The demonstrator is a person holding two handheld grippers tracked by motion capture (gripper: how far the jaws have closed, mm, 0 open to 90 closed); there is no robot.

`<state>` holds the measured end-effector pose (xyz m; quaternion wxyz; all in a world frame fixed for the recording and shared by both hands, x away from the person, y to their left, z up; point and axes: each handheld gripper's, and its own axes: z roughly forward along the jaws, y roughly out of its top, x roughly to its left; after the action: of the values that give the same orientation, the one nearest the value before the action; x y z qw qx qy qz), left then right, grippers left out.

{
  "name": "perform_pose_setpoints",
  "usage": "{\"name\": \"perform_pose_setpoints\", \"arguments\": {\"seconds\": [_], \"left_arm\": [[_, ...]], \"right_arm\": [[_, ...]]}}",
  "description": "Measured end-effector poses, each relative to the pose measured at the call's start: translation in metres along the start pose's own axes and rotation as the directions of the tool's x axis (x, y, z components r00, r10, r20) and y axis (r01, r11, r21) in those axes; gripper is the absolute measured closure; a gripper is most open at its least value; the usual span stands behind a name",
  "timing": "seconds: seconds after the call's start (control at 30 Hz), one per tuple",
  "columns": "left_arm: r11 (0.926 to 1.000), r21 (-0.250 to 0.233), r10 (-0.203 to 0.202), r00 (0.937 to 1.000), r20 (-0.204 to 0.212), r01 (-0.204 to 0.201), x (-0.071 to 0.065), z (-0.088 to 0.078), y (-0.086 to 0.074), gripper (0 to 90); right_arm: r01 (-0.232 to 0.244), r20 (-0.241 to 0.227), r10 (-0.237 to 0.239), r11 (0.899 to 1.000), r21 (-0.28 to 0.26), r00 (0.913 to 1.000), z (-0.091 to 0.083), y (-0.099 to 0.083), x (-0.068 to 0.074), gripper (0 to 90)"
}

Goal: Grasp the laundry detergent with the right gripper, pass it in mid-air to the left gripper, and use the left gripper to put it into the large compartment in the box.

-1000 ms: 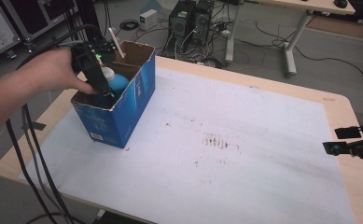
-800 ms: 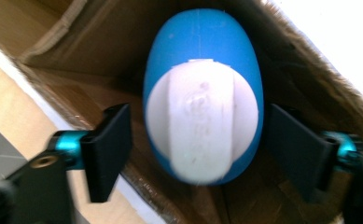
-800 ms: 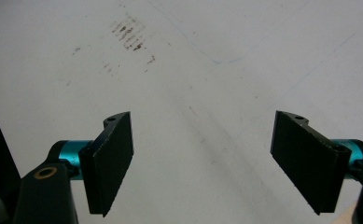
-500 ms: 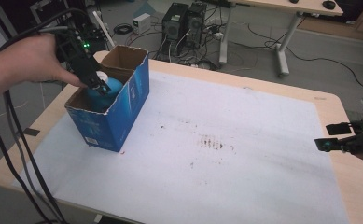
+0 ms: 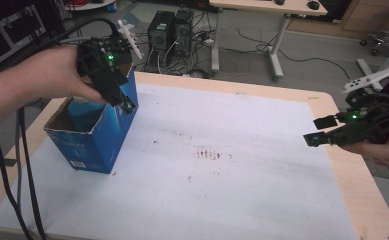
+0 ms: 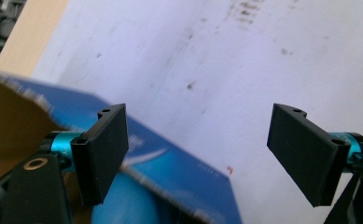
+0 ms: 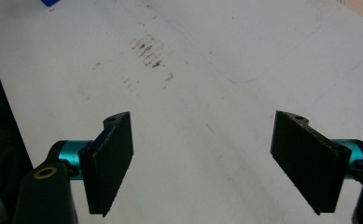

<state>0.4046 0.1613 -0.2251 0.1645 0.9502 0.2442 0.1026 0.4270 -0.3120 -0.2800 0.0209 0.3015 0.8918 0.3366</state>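
At far left of the high view, the person's left hand (image 5: 57, 75) held the left gripper (image 5: 124, 102) above the right rim of the blue cardboard box (image 5: 94, 142), which stood on the white sheet (image 5: 222, 165) covering the wooden table (image 5: 354, 185). Its 2 jaws had just been opening and stood wide apart, with nothing between them. A light-blue rounded object (image 5: 84, 112) lay inside the box; the left gripper view showed it (image 6: 123, 203) below the box wall (image 6: 179, 163). Dark smudges (image 5: 209, 152) marked the sheet's centre. At far right, the right gripper (image 5: 322, 132) hovered over the table's right edge, well apart from the box, its 2 jaws spread and empty.
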Motion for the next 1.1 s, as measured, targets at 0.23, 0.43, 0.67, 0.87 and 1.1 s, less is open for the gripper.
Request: {"name": "perform_pose_setpoints", "arguments": {"seconds": [0.23,0.43,0.67,0.87,1.1], "left_arm": [[0.9988,-0.011,0.049,0.9981,0.038,-0.049,-0.017,0.026,0.026,20.8],[0.9967,-0.007,0.081,0.9953,0.052,-0.081,-0.025,0.043,0.041,20.8],[0.9944,0.004,0.105,0.9927,0.059,-0.106,-0.032,0.061,0.049,20.8],[0.9949,0.002,0.1,0.9932,0.059,-0.1,-0.032,0.067,0.048,20.8],[0.9947,0.007,0.102,0.9932,0.055,-0.103,-0.033,0.068,0.047,20.8]], "right_arm": [[0.026,0.002,-0.026,1.0,0.004,0.9997,0.002,0.006,0.009,20.8],[0.044,-0.001,-0.044,0.999,-0.001,0.999,0.001,0.01,0.015,20.8],[0.054,-0.001,-0.054,0.999,0.001,0.9985,0.001,0.012,0.017,20.8],[0.052,-0.005,-0.052,0.999,0.004,0.9986,0.0,0.011,0.017,20.8],[0.057,-0.013,-0.057,0.998,0.008,0.9983,0.002,0.012,0.016,20.8]]}}
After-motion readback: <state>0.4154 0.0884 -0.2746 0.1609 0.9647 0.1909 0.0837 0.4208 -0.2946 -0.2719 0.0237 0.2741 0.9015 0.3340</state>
